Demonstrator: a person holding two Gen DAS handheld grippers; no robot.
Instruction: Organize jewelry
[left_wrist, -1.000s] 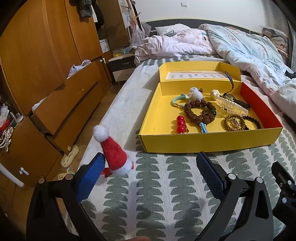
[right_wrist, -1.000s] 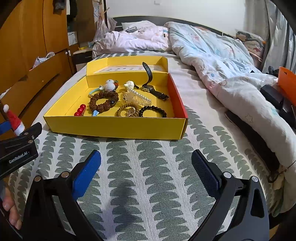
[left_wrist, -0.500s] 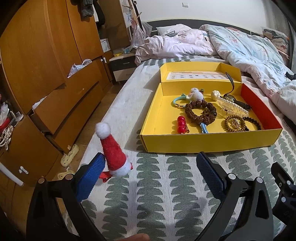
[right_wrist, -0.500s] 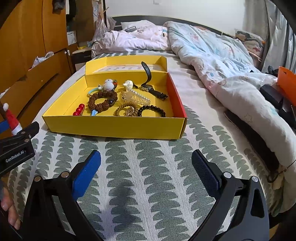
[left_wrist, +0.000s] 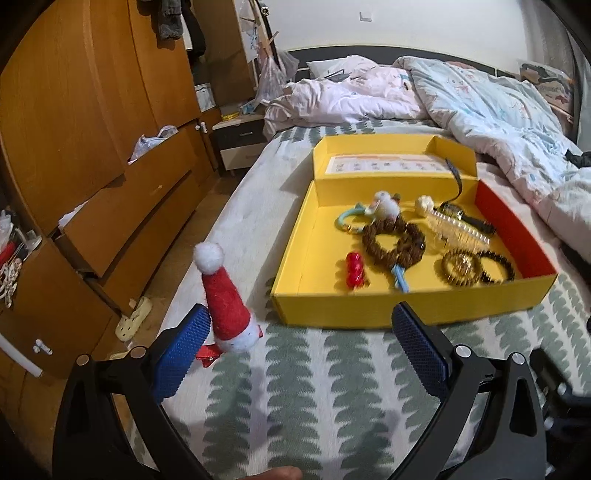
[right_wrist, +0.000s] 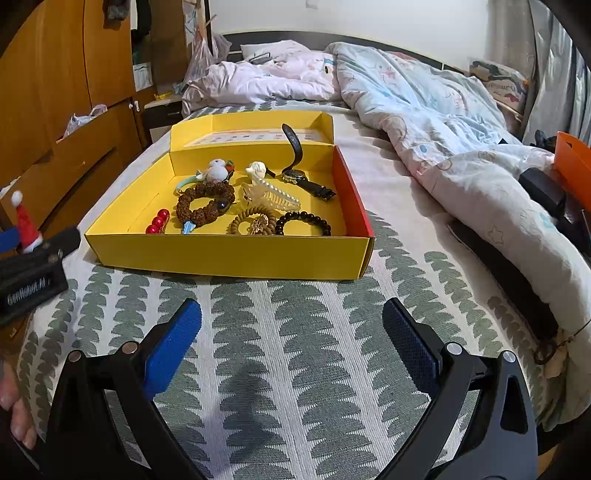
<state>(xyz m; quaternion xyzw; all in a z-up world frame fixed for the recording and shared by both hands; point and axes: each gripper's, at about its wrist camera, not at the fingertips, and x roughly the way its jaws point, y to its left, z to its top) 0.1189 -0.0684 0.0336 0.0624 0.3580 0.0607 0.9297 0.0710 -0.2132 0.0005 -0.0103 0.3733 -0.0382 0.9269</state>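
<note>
A red Santa-hat hair clip (left_wrist: 226, 306) stands on the bed at its left edge, right beside my left gripper's left pad (left_wrist: 181, 354); it also shows in the right wrist view (right_wrist: 25, 225). My left gripper (left_wrist: 299, 354) is open, jaws wide, empty. A yellow box (left_wrist: 406, 308) holds a brown bead bracelet (left_wrist: 393, 245), red bead clip (left_wrist: 354, 269), clear claw clip (left_wrist: 458, 230), gold coil tie (left_wrist: 461, 267), black bead bracelet (right_wrist: 303, 223) and watch (right_wrist: 306, 181). My right gripper (right_wrist: 291, 339) is open and empty, short of the box (right_wrist: 229, 254).
The bed has a green-patterned cover (right_wrist: 295, 332). A rumpled duvet (right_wrist: 443, 147) lies on the right. Wooden wardrobe and open drawers (left_wrist: 92, 184) stand left of the bed. A nightstand (left_wrist: 236, 144) is at the far left. The box lid (left_wrist: 391, 155) stands open behind.
The left gripper has shifted so the Santa-hat clip sits further right and closer between the jaws, still next to the left pad. The right gripper moved slightly nearer the box.
</note>
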